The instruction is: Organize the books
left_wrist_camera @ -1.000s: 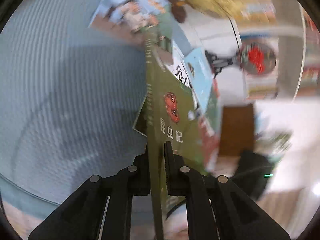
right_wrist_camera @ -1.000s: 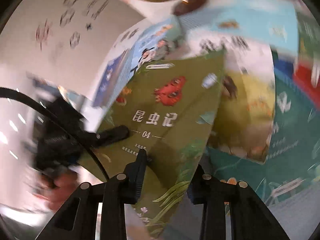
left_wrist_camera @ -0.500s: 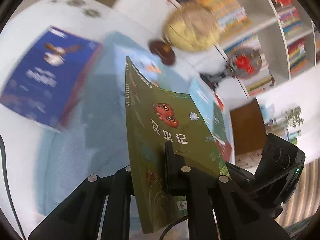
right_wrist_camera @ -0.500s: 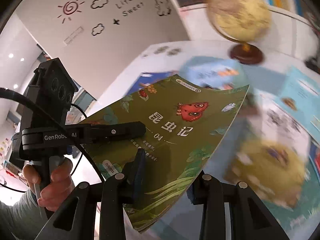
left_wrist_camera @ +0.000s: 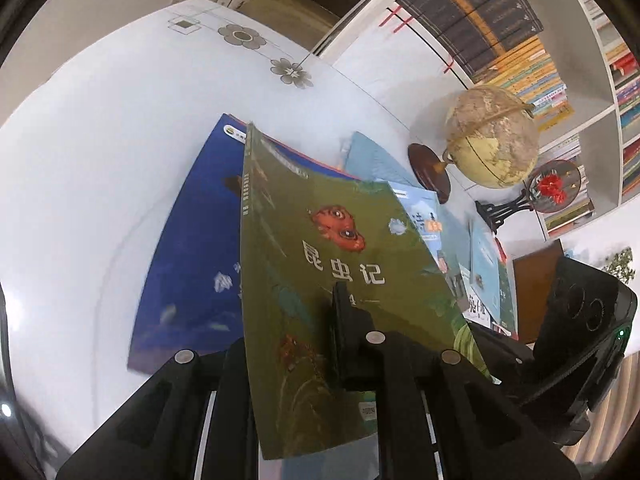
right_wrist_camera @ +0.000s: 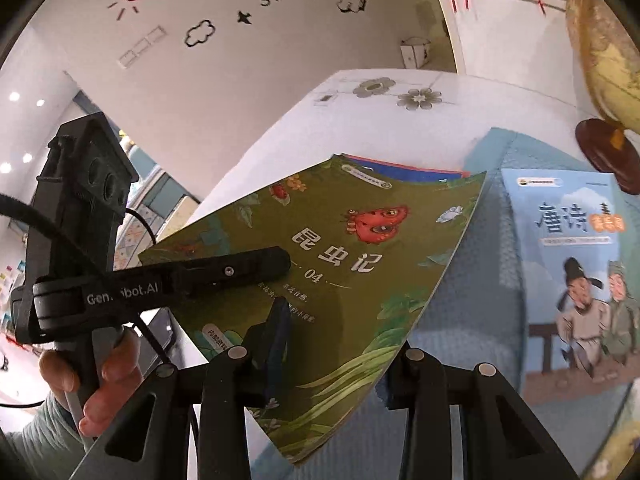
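Note:
A green book point(left_wrist_camera: 340, 248) with a red bug on its cover hangs tilted above the table, held from two sides. My left gripper point(left_wrist_camera: 296, 320) grips its lower edge near the spine. Its jaws are opening slightly, one finger point(left_wrist_camera: 344, 320) still pressed on the cover and the other hidden behind. In the right wrist view the same green book point(right_wrist_camera: 340, 240) slants through my right gripper point(right_wrist_camera: 340, 336), which is shut on its near corner. The left gripper's upper finger point(right_wrist_camera: 232, 270) lies across the cover. A dark blue book point(left_wrist_camera: 192, 248) lies flat just beneath.
A light-blue picture book point(right_wrist_camera: 572, 272) rests on a blue-grey mat point(right_wrist_camera: 480, 280) on the white table point(left_wrist_camera: 100, 160). A globe point(left_wrist_camera: 492, 136) and a round red ornament point(left_wrist_camera: 554, 186) stand at the back right before a bookshelf point(left_wrist_camera: 520, 40). A person's hand point(right_wrist_camera: 104, 376) holds the left gripper's handle.
Both grippers have carried the green book sideways off the mat and the scattered books. It now hangs over the dark blue book on the white table.

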`<action>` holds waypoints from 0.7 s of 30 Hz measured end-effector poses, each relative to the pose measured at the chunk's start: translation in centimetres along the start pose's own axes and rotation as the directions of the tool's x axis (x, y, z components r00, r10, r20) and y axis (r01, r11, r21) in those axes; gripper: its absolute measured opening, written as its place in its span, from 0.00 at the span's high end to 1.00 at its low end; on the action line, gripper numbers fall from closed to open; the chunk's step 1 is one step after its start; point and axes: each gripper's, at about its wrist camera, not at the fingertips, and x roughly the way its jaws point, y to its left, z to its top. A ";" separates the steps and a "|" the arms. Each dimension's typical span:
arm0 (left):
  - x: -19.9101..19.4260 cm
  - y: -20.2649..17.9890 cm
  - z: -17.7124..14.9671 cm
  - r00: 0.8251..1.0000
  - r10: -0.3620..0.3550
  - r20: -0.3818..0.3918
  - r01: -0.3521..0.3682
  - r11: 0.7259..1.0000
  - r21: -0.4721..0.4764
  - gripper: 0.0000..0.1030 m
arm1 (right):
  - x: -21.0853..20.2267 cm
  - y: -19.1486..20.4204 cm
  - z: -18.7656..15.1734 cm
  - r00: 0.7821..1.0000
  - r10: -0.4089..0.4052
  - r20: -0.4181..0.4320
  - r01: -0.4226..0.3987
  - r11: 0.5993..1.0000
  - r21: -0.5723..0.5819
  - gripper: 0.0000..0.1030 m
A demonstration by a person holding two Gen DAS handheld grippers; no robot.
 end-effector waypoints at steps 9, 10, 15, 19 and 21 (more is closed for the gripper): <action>1.2 3.6 -0.1 0.995 -0.020 -0.094 0.012 0.997 -0.081 0.74 | 2.9 -1.3 -0.1 0.998 0.013 -0.054 -0.007 0.993 0.118 0.65; 1.3 4.1 -0.2 0.995 -0.011 -0.099 0.002 0.996 -0.090 0.73 | 3.3 -1.4 -0.3 0.998 0.015 -0.063 -0.007 0.991 0.134 0.65; 0.8 5.9 -0.8 0.994 0.019 -0.108 -0.033 0.992 -0.124 0.73 | 4.5 -1.9 -0.7 0.996 0.012 -0.086 0.002 0.987 0.158 0.65; 0.7 6.7 -1.1 0.994 0.029 -0.109 -0.044 0.989 -0.140 0.72 | 4.6 -1.8 -0.6 0.996 0.004 -0.084 0.009 0.988 0.154 0.65; 0.7 6.3 -1.0 0.993 0.054 -0.105 -0.067 0.990 -0.123 0.72 | 4.5 -1.7 -0.6 0.997 -0.005 -0.083 0.018 0.988 0.153 0.65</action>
